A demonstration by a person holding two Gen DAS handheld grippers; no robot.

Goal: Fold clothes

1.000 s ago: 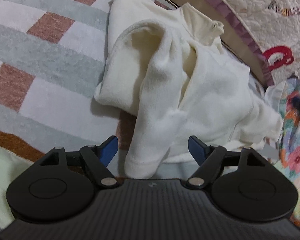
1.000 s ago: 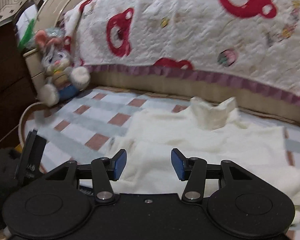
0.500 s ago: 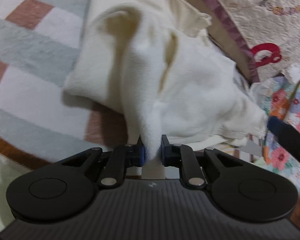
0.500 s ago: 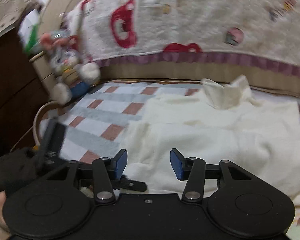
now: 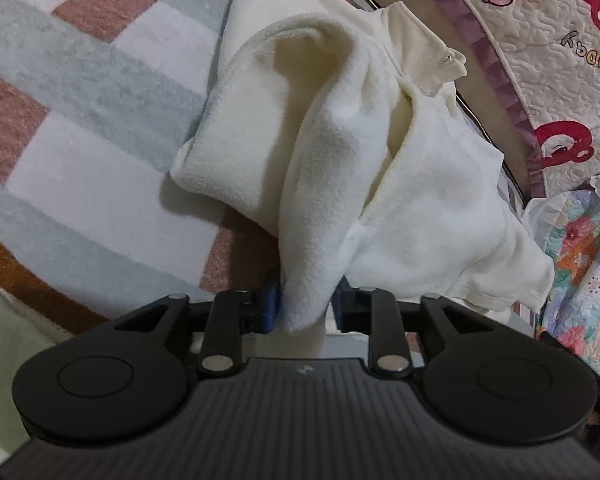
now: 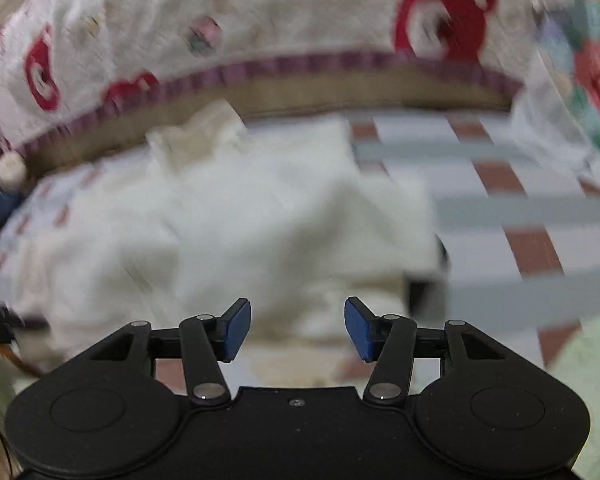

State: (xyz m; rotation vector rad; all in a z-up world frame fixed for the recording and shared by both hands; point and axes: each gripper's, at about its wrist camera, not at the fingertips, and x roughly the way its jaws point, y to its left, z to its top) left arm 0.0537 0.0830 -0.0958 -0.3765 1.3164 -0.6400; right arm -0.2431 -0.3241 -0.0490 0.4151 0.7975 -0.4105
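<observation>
While your left gripper is clamped on one sleeve of the cream fleece high-neck top, your right gripper hovers with fingers apart, gripping nothing. Top lies part-gathered: sleeve drawn over body, hem loose, folding unfinished. Beneath: checked grey, white and brown blanket. Beyond: red bear-print quilt; right view blurred.

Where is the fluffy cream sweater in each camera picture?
Left wrist view: the cream sweater fills the middle, bunched on the striped blanket, its sleeve running down into the left tongs, which are shut on it.
Right wrist view: it lies blurred across the centre-left, beyond the open right tongs.
Shared landmark: the quilt with red bears behind the sweater's collar.
</observation>
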